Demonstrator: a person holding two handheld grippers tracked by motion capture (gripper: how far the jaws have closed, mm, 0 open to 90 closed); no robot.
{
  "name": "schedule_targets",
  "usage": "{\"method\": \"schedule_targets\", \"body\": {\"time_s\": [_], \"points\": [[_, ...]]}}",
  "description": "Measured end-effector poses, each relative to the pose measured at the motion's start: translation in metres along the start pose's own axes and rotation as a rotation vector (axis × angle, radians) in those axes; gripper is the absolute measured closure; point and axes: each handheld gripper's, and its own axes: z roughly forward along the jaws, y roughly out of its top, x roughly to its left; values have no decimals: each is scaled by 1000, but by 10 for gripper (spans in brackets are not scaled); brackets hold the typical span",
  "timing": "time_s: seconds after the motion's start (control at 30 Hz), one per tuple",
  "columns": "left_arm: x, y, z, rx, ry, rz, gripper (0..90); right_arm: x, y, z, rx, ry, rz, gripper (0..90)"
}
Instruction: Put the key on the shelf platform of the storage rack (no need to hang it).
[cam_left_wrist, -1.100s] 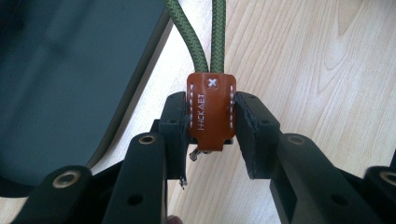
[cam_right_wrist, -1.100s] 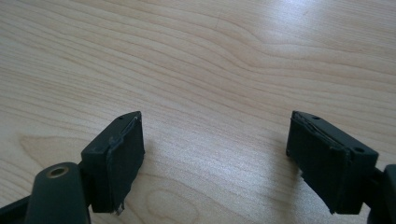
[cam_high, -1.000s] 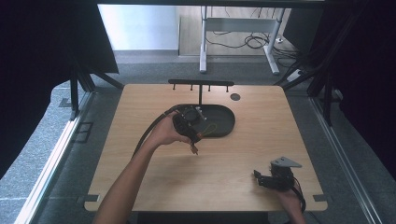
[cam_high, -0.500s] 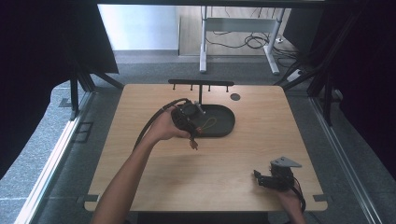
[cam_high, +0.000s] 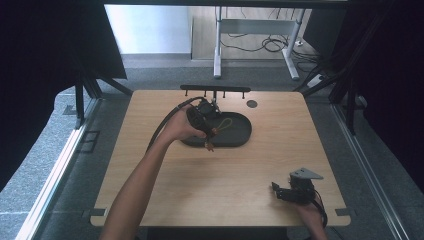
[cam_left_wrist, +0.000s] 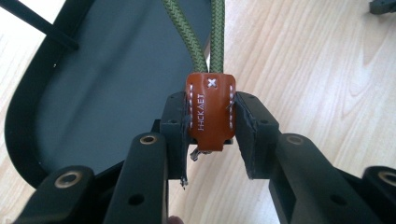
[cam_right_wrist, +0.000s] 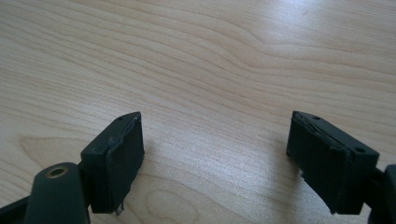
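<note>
My left gripper (cam_left_wrist: 210, 122) is shut on a brown leather tab (cam_left_wrist: 210, 109) with white stitching. A doubled green cord (cam_left_wrist: 196, 37) runs out from the tab, away from the jaws. In the high view the left gripper (cam_high: 212, 133) hangs over the left end of a dark oval tray (cam_high: 240, 137), with the green cord (cam_high: 226, 124) looped above the tray floor. My right gripper (cam_high: 280, 192) rests on the wooden table (cam_high: 250, 170) near its front right corner. Its jaws (cam_right_wrist: 215, 154) stand wide open over bare wood, nothing between them.
A black bar with short pegs (cam_high: 215, 89) stands along the table's back edge, just behind the tray. A small round dark disc (cam_high: 252, 104) sits in the tabletop to its right. The left gripper's cable (cam_high: 165, 122) curves off to the left.
My left hand has moved toward the back of the table and risen a little, carrying the tab and cord with it. The right gripper has stayed where it was.
</note>
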Motion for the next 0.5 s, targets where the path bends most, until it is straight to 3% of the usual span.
{"method": "schedule_targets", "body": {"time_s": [0.43, 0.5], "points": [[26, 10, 13, 21, 24, -24, 670, 0, 0, 0, -4, -3, 5, 200], [31, 12, 19, 30, 50, -32, 671, -1, 0, -1, -7, 2, 7, 209]]}}
